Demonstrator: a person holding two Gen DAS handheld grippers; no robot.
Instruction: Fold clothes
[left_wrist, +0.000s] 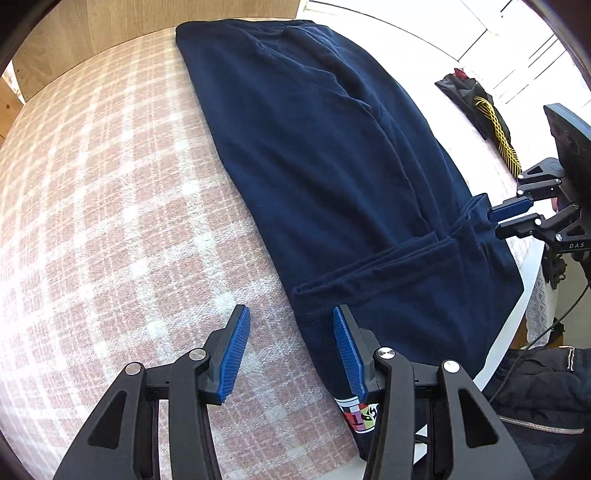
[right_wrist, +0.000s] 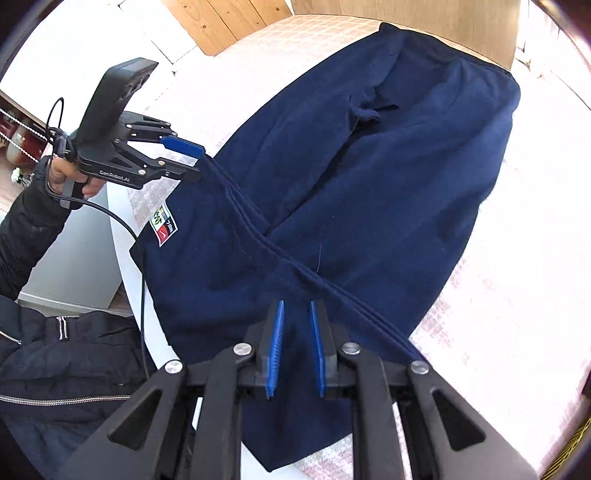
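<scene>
- Fingers of my left gripper (left_wrist: 291, 354) stood spread and empty at the near edge of the navy shirt (left_wrist: 332, 155); its length ran away from me over the checked blanket (left_wrist: 110, 221), with my right gripper (left_wrist: 496, 218) off to the right.
- From the right wrist, my right gripper (right_wrist: 297, 347) pinched the folded hem, level with the left.

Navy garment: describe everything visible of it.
The navy garment looks like soft jersey cotton, laid lengthwise and partly folded on the pink plaid cover, its near end hanging over the edge. A colourful patch sits near one hem. The right tool pinches a raised fold; the left tool is open at the hem.
</scene>
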